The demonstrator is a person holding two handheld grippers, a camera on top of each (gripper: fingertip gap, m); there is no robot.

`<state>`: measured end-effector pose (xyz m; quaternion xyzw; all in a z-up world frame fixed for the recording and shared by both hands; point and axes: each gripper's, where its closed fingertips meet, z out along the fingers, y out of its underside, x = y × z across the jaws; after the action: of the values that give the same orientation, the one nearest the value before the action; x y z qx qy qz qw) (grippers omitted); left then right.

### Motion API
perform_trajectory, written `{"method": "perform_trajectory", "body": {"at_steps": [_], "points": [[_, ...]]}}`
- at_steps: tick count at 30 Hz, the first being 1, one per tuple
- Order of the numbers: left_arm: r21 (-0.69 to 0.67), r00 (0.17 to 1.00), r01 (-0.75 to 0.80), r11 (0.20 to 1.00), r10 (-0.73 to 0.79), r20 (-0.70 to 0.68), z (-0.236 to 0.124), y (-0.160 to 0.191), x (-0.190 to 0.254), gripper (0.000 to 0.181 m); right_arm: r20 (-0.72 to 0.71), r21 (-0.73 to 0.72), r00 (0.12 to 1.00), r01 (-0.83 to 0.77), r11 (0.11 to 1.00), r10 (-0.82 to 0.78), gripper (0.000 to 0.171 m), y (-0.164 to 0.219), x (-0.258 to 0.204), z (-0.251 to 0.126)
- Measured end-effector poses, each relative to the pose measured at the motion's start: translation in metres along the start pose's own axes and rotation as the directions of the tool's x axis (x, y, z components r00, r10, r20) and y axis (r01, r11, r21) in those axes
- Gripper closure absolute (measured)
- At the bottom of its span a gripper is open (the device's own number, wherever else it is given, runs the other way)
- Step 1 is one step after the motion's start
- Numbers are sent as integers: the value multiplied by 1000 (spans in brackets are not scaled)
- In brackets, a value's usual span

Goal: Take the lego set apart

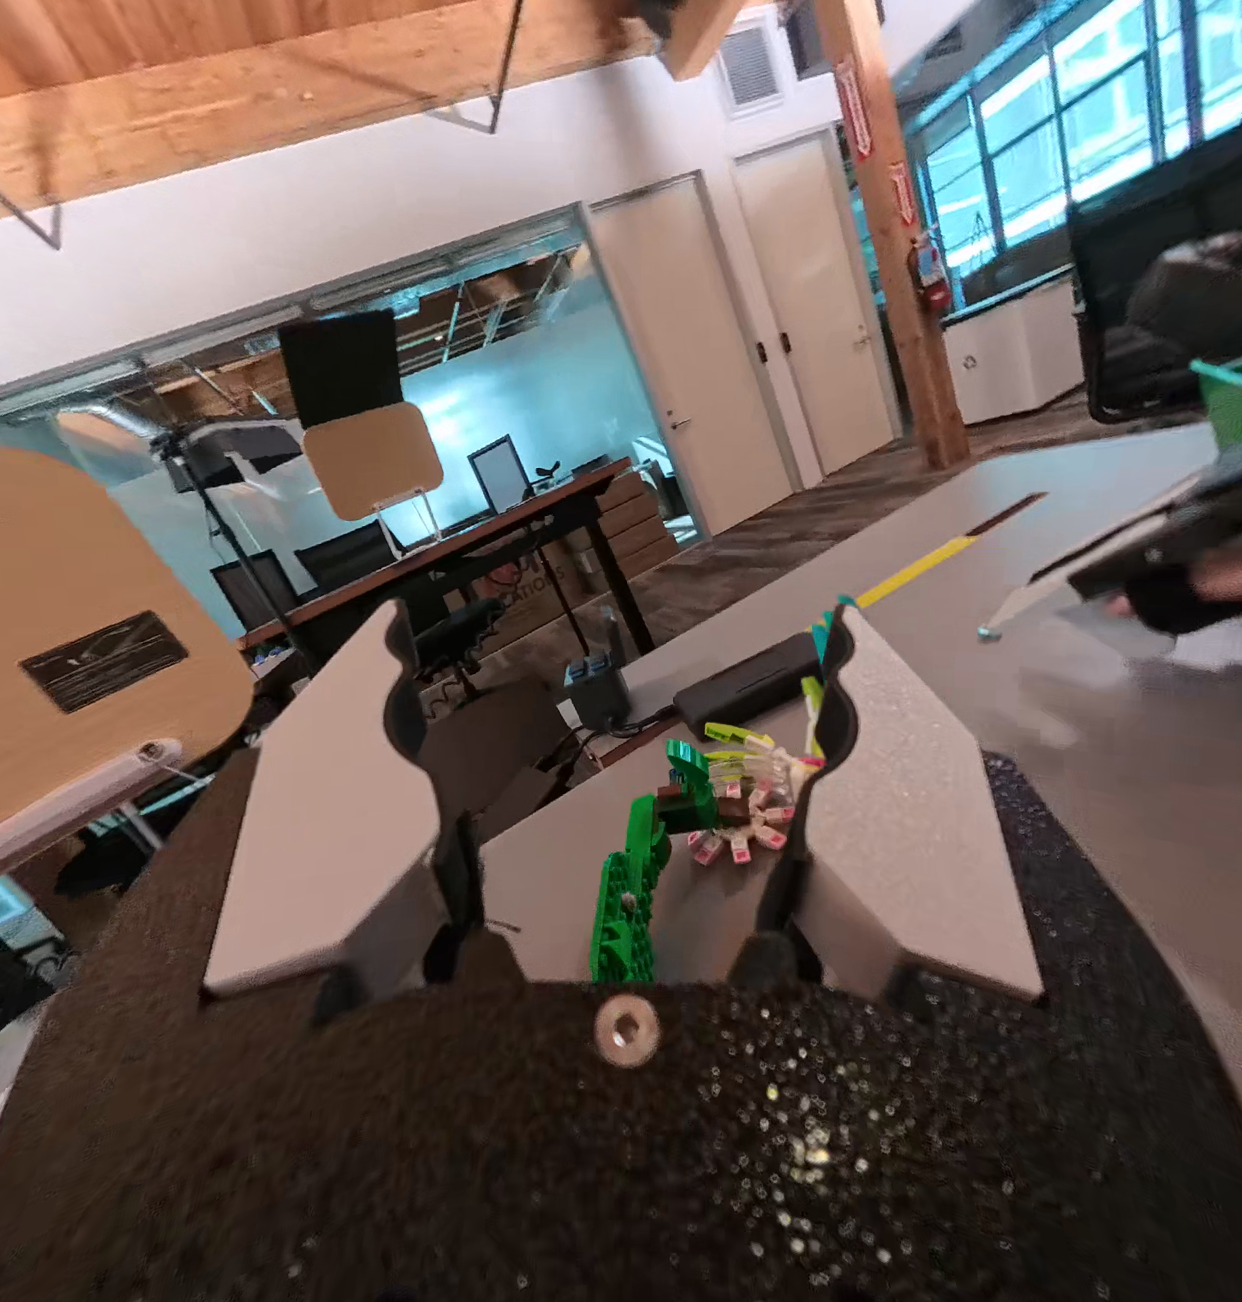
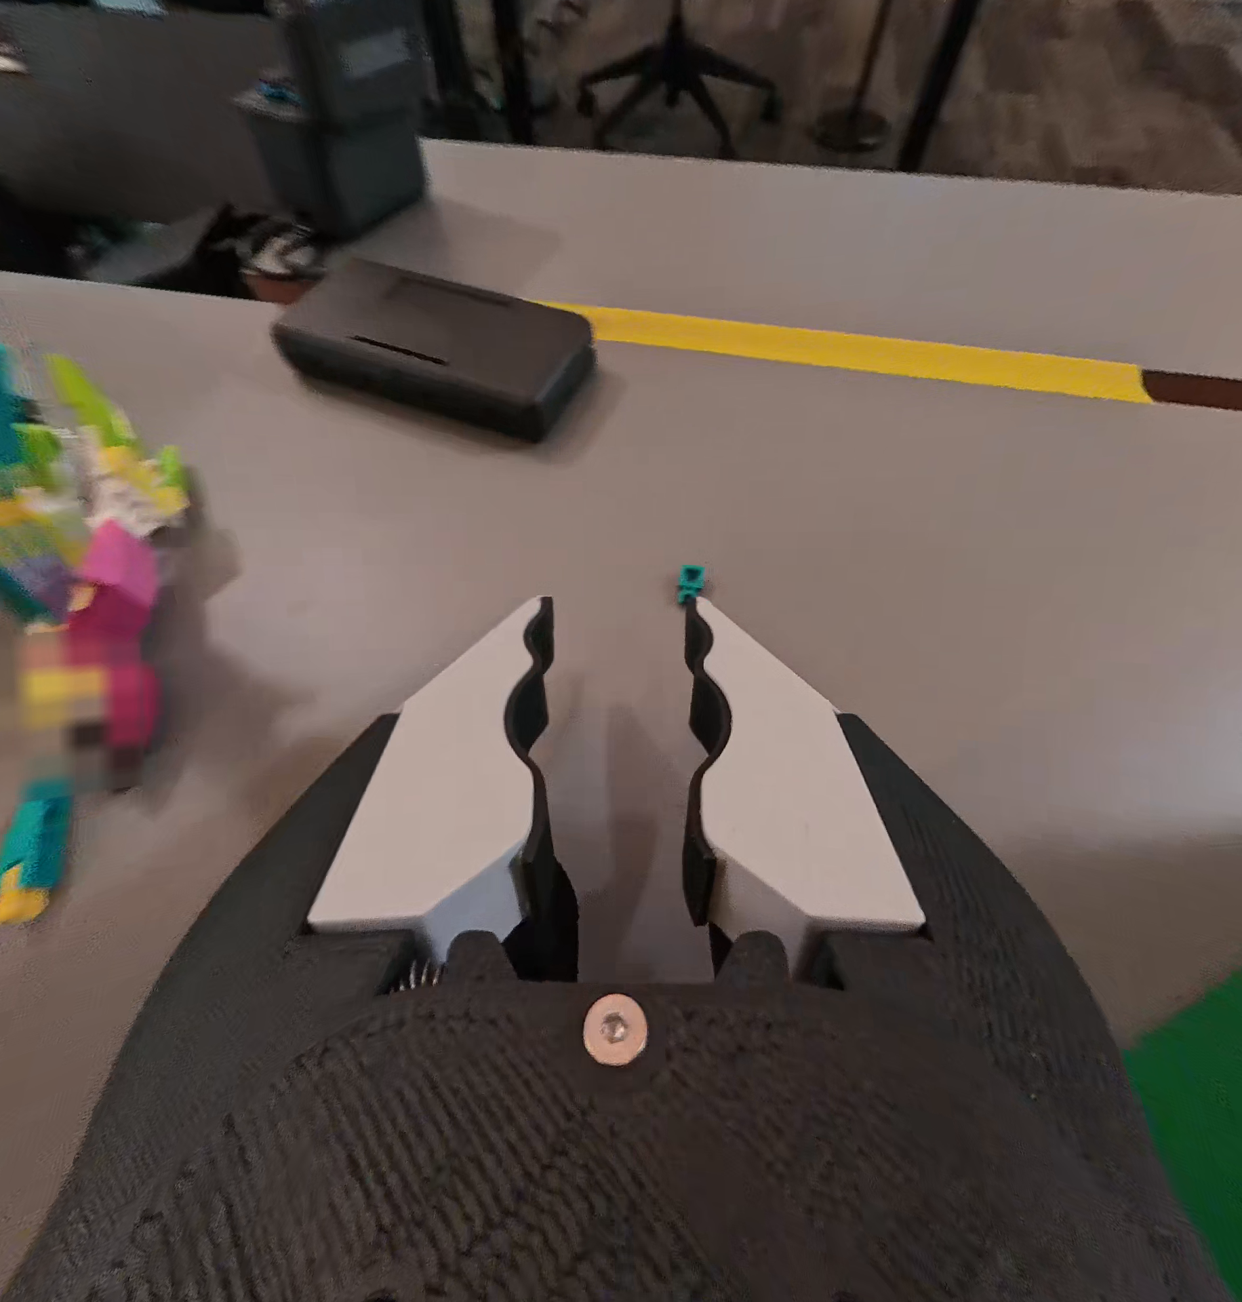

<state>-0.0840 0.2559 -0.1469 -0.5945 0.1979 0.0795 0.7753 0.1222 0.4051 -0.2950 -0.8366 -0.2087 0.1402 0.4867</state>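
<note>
The lego set (image 1: pixel 681 824) lies on the grey table (image 1: pixel 1097 704): a green stem piece, pink and white petals, and lime and teal parts. My left gripper (image 1: pixel 618 627) is open wide and hovers over it, with the set between the fingers but not clamped. In the right wrist view the set (image 2: pixel 76 563) is blurred at the left edge. My right gripper (image 2: pixel 618 606) is open over bare table. A tiny teal piece (image 2: pixel 691 583) sits at the tip of its right finger; I cannot tell whether it clings there or rests on the table. The right gripper (image 1: pixel 991 627) also shows at the far right of the left wrist view.
A black flat box (image 2: pixel 435 352) lies behind the set, with a grey cube-shaped device (image 2: pixel 350 141) further back. A yellow tape strip (image 2: pixel 850 352) runs along the seam between two tables. A green container (image 2: pixel 1210 1099) is at the right. My right gripper's tips are some 25 centimetres from the grey cube-shaped device (image 2: pixel 350 141).
</note>
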Motion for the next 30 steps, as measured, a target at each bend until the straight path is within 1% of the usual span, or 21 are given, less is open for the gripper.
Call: {"method": "perform_trajectory", "body": {"at_steps": [2, 3, 5, 8, 10, 11, 14, 18, 19, 20, 22, 24, 25, 27, 28, 30], "points": [[2, 1000, 7, 1000, -7, -15, 4, 15, 1, 70, -54, -63, 998, -19, 998, 15, 136, 5, 11, 10], [20, 999, 29, 999, -29, -18, 2, 18, 2, 72, -64, -91, 998, -33, 995, 27, 136, 9, 13, 14], [50, 996, 86, 995, -84, -37, -6, 22, 6, 75, -78, -115, 996, -50, 992, 41, 142, 11, 17, 18], [80, 991, 121, 989, -116, -71, -18, 6, 6, 76, -76, -146, 996, -57, 988, 47, 143, 14, 18, 22], [126, 980, 193, 973, -184, -80, -25, 2, 3, 77, -81, -169, 995, -62, 984, 49, 142, 17, 19, 25], [117, 971, 230, 966, -220, -97, -23, 6, 5, 77, -89, -169, 995, -59, 984, 44, 142, 16, 21, 26], [6, 951, 285, 959, -282, -125, -15, 29, 12, 71, -107, -176, 994, -39, 984, 20, 142, 15, 24, 31], [22, 941, 321, 947, -316, -121, -16, 28, 7, 71, -108, -177, 994, -35, 984, 16, 148, 12, 27, 35], [20, 939, 327, 945, -322, -124, -16, 29, 7, 71, -108, -176, 994, -38, 984, 19, 153, 12, 27, 35], [12, 937, 331, 943, -327, -125, -15, 30, 8, 71, -100, -177, 995, -33, 984, 15, 165, 12, 26, 35], [2, 935, 333, 943, -330, -129, -14, 32, 9, 70, -88, -181, 996, -4, 983, -12, 165, 12, 23, 36], [0, 933, 337, 941, -334, -131, -14, 33, 10, 70, -46, -179, 998, 39, 983, -48, 165, 12, 15, 35], [-1, 932, 342, 940, -339, -130, -13, 33, 9, 70, -31, -147, 997, 65, 987, -70, 166, 7, 11, 34], [-2, 926, 358, 934, -355, -125, -13, 34, 7, 70, 27, 3, 991, 129, 992, -129, 166, -16, -4, 24], [-2, 922, 369, 929, -367, -123, -13, 35, 6, 71, 82, 72, 986, 141, 987, -147, 166, -28, -18, 15], [-16, 912, 392, 920, -391, -126, -12, 38, 5, 74, 212, 220, 957, 150, 964, -197, 166, -65, -65, -15]]}}
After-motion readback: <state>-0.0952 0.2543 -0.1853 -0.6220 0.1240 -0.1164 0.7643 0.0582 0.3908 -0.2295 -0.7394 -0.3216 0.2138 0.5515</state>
